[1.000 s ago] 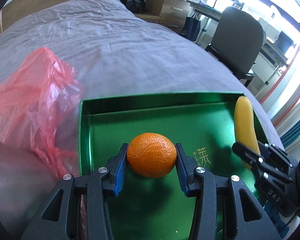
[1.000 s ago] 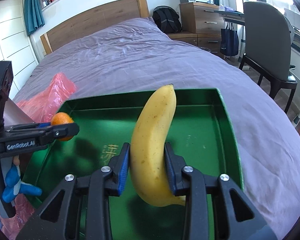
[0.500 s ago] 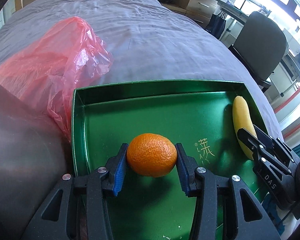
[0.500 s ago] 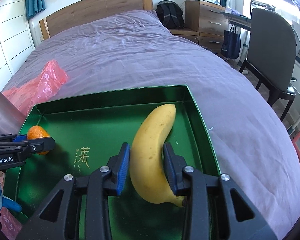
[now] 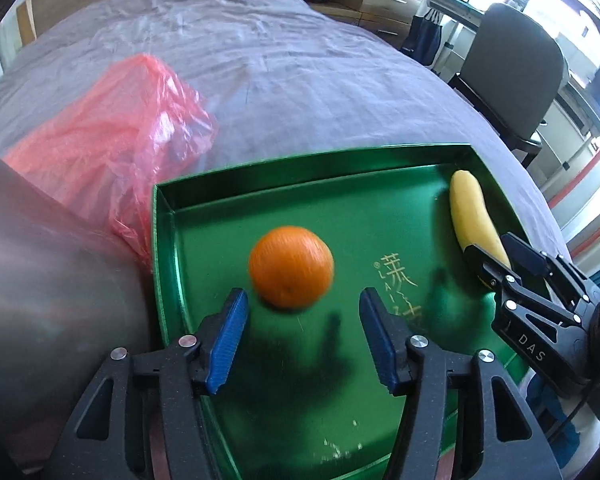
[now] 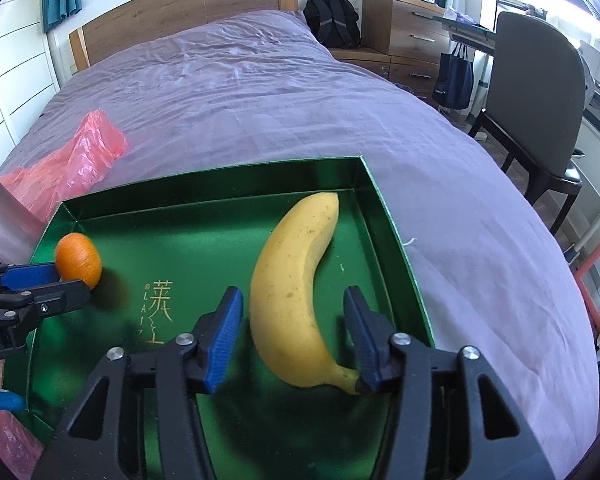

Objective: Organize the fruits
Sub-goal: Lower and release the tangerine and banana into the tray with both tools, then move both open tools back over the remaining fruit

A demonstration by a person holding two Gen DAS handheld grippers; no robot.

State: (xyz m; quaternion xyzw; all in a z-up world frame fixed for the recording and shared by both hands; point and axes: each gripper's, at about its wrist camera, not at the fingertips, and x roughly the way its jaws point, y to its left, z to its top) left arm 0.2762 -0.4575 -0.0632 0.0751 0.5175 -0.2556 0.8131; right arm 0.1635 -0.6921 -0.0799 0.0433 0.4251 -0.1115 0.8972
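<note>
Left wrist view: your left gripper (image 5: 302,334) is opening off the orange (image 5: 291,266); your right gripper (image 6: 294,340) is opening around the banana (image 6: 296,292), both fruits in the green tray (image 6: 204,184).

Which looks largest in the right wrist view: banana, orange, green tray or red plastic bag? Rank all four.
1. green tray
2. banana; the red plastic bag looks similar but lies farther off and is partly cut off, so their order is unsure
3. orange
</note>
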